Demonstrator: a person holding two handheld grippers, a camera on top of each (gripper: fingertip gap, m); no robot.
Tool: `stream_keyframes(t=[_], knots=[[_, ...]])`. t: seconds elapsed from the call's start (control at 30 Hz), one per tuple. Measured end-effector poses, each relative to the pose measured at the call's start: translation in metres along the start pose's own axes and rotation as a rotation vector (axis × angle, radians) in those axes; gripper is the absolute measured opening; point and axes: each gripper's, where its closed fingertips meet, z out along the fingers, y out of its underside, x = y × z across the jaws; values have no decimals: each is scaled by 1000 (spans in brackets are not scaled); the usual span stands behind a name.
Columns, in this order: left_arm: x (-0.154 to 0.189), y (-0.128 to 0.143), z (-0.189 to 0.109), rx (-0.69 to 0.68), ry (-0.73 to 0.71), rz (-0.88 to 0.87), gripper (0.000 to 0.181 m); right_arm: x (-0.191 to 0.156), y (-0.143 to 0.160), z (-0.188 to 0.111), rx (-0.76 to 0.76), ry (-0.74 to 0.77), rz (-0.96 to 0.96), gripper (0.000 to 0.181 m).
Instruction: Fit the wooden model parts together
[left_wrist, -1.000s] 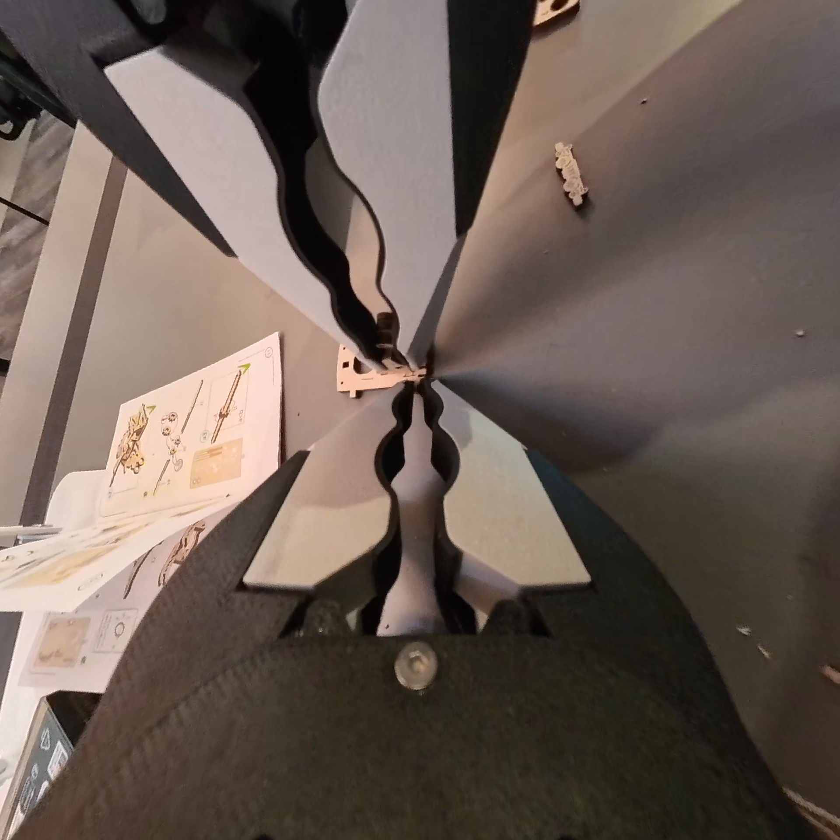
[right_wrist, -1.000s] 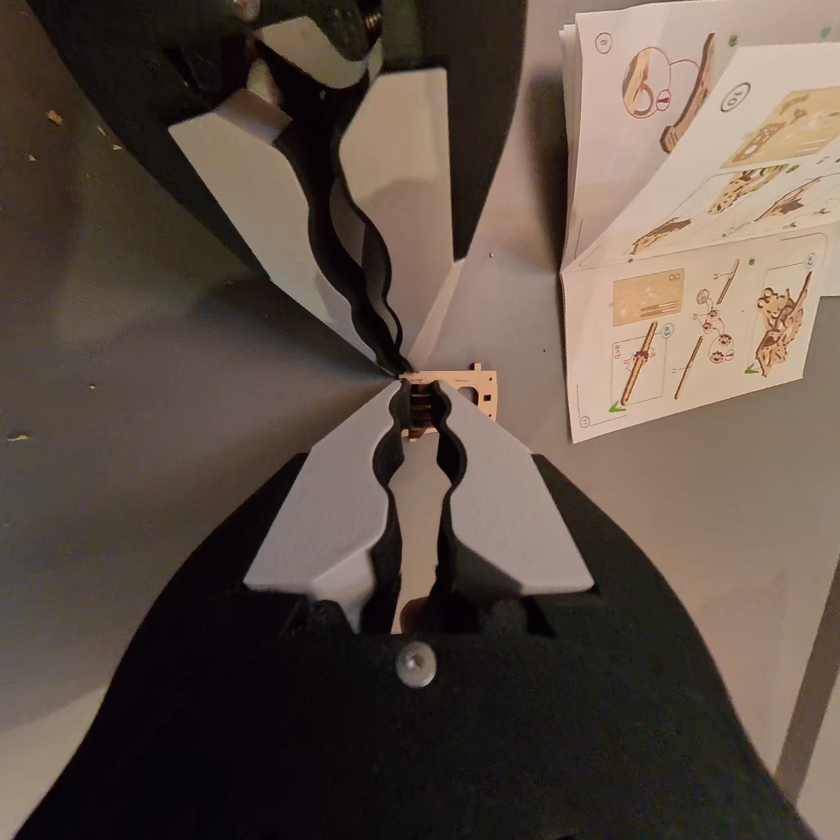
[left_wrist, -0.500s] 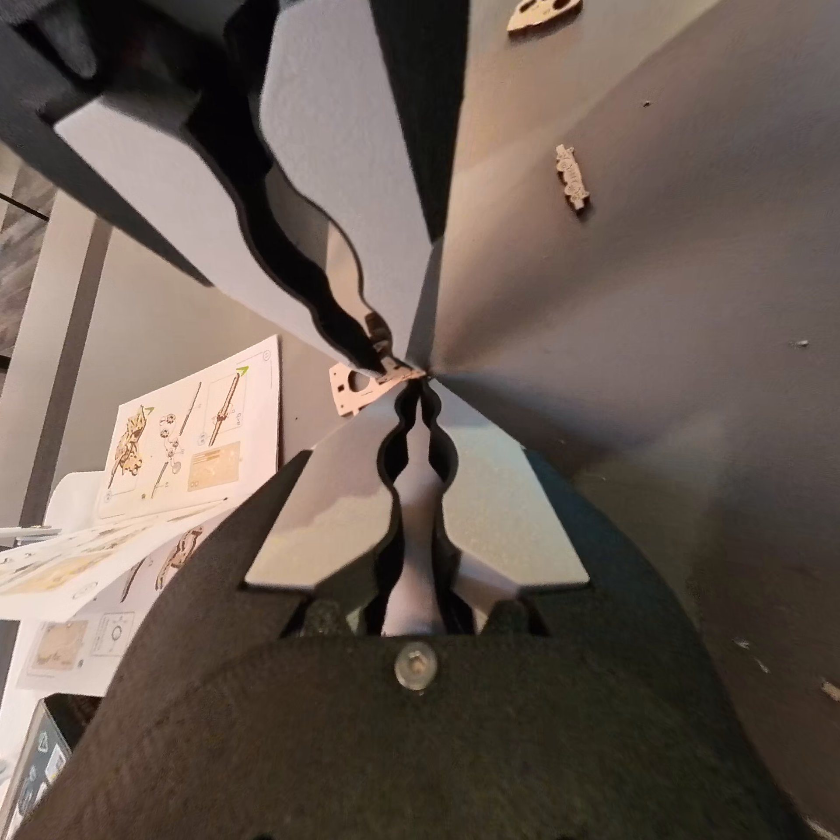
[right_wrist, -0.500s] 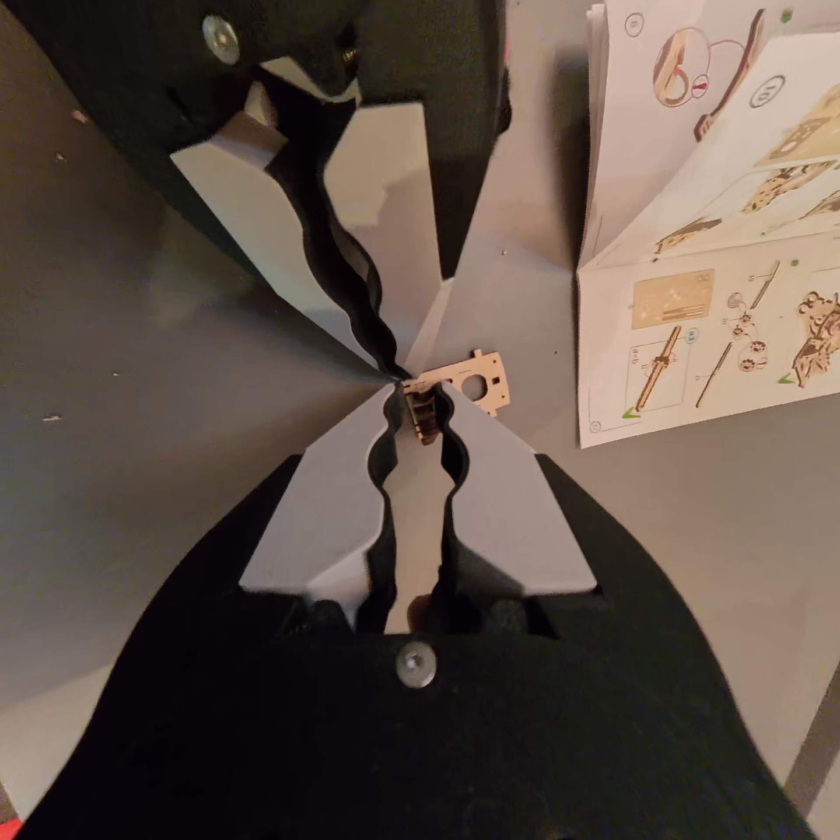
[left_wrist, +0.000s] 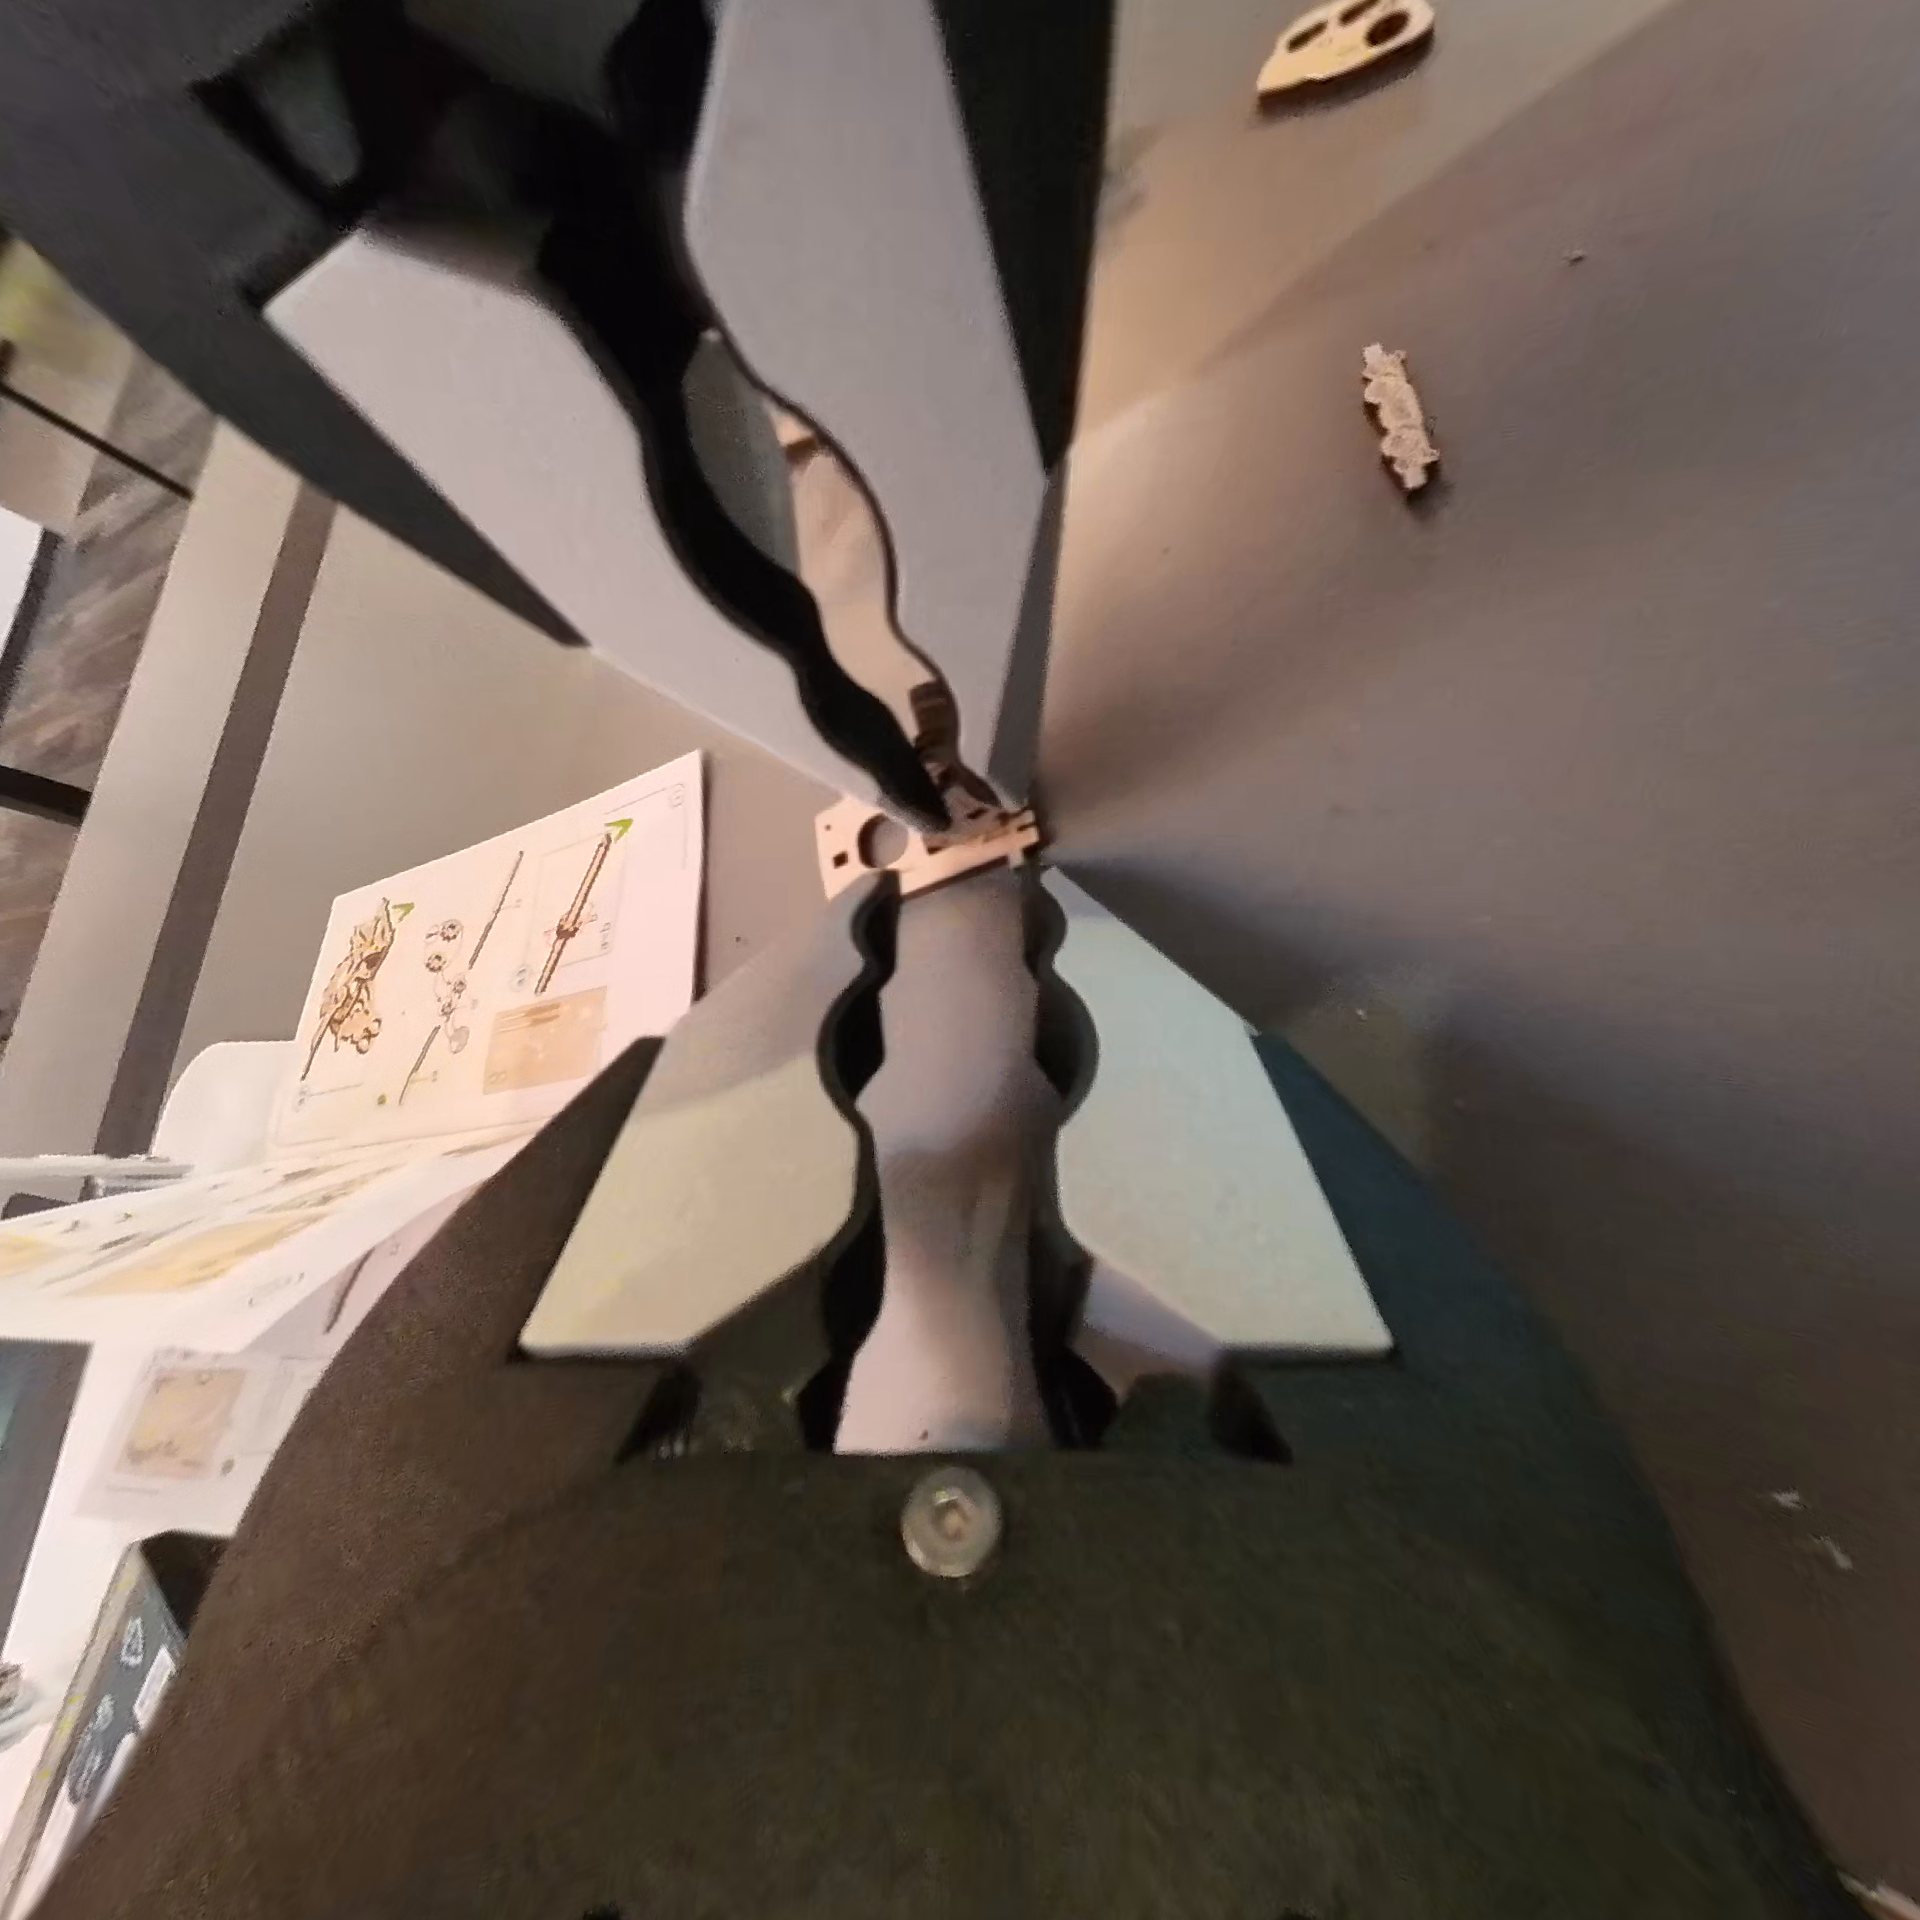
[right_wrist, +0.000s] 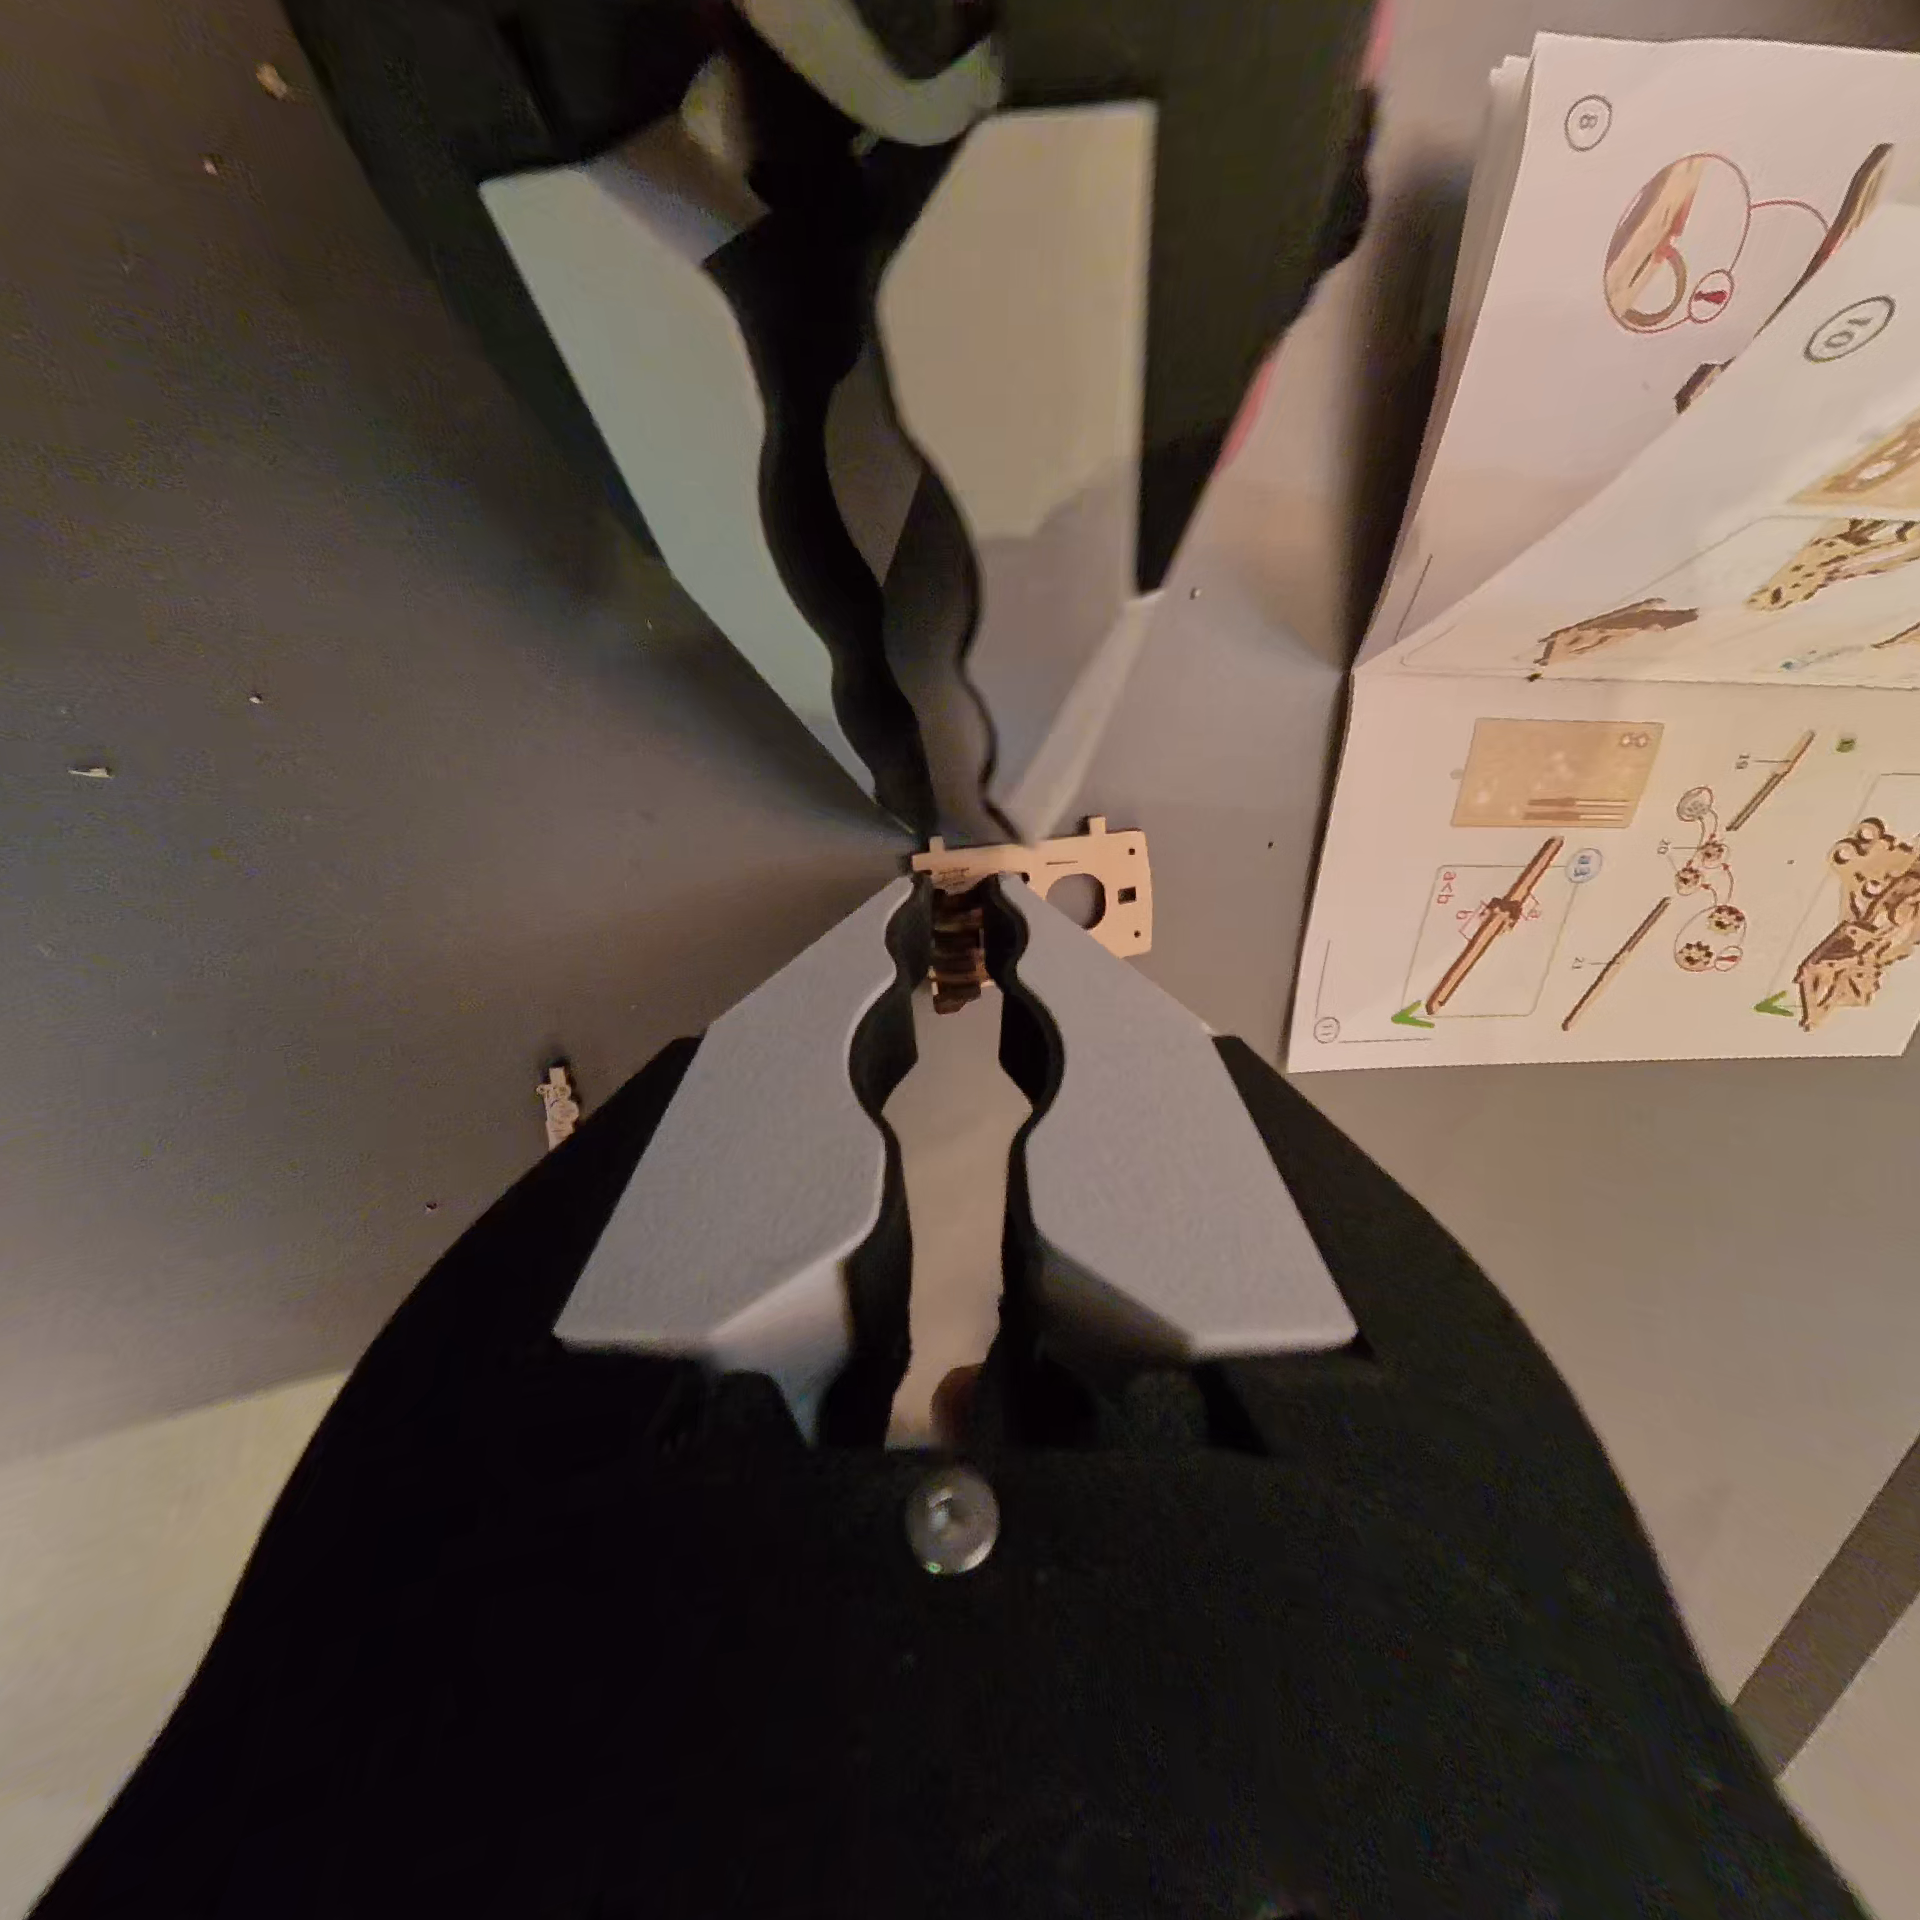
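The two grippers meet tip to tip above the grey table (left_wrist: 1558, 831): the left gripper (left_wrist: 961, 883) has its jaws parted a little, and whether they touch the flat wooden plate (left_wrist: 883, 847) with its round hole, lying across their tips, is hard to tell. The right gripper (right_wrist: 961, 904) is closed on a small toothed wooden part (right_wrist: 956, 961), which meets the plate's (right_wrist: 1091, 894) edge. An open instruction booklet (right_wrist: 1610, 852) lies beside them, and two loose wooden pieces (left_wrist: 1403, 431) (left_wrist: 1340, 47) lie well apart on the table.
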Motion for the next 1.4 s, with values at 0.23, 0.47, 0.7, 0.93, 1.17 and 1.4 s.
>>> stream_keyframes(t=[0.23,0.47,0.7,0.93,1.17,1.4], knots=[[4,-2,4,31,132,9,21,-1,0,0,13,20,-20,7],[9,-2,6,36,189,21,11,-1,1,-2,2,12,-34,9],[0,-3,7,48,191,-19,30,-1,3,-3,11,7,-73,6],[8,-3,8,49,331,-43,23,-3,2,-4,35,21,-103,5],[8,-3,8,49,362,-59,23,-3,3,-4,50,23,-100,6],[8,-3,8,50,358,-50,23,-4,3,-4,59,100,-133,5]])
